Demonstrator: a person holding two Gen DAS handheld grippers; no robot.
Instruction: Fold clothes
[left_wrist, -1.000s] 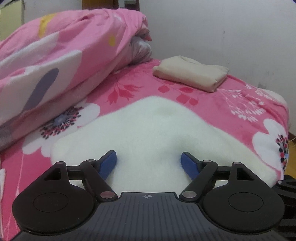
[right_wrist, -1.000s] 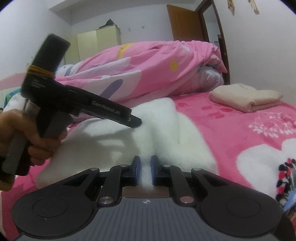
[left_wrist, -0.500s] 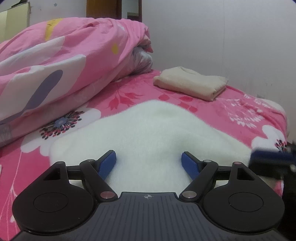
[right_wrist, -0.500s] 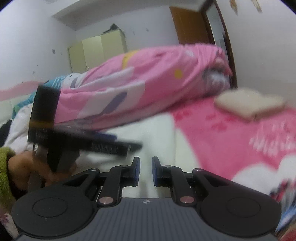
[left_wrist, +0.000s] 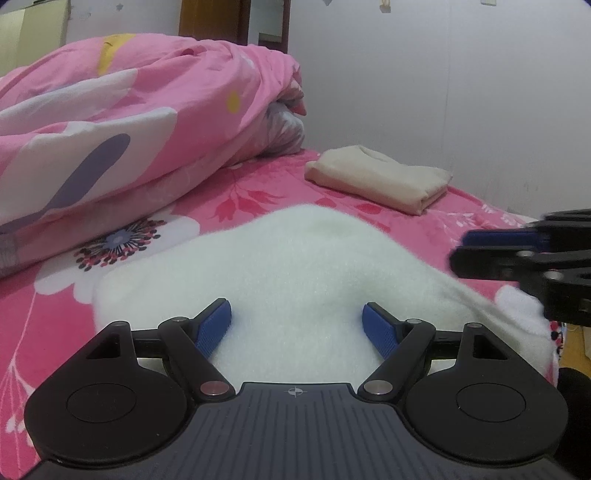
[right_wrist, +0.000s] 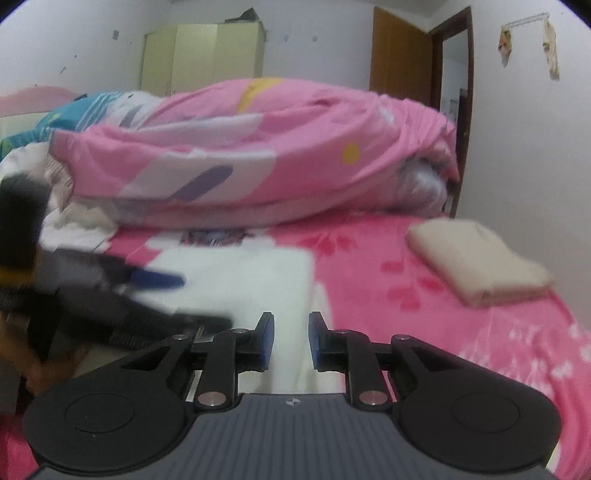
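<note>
A white fleecy garment (left_wrist: 295, 258) lies folded on the pink flowered bed sheet (left_wrist: 258, 192). My left gripper (left_wrist: 296, 314) hangs low over its near edge, blue pads wide open, fabric under them but not pinched. My right gripper (right_wrist: 290, 332) hovers above the garment's right part (right_wrist: 251, 273). Its jaws are opening, and a narrow gap shows with nothing caught between the pads. In the left wrist view the right gripper (left_wrist: 517, 251) comes in blurred from the right edge. The left gripper (right_wrist: 147, 280) shows blurred at the left of the right wrist view.
A folded beige garment (left_wrist: 380, 177) rests at the far right of the bed, near the wall. A bulky pink quilt (left_wrist: 129, 122) is heaped along the left and back. A wardrobe (right_wrist: 203, 55) and a brown door (right_wrist: 399, 48) stand behind.
The right gripper has risen, its jaws have parted from nearly shut, and it has come into the left wrist view from the right. The left gripper has stayed open over the white garment.
</note>
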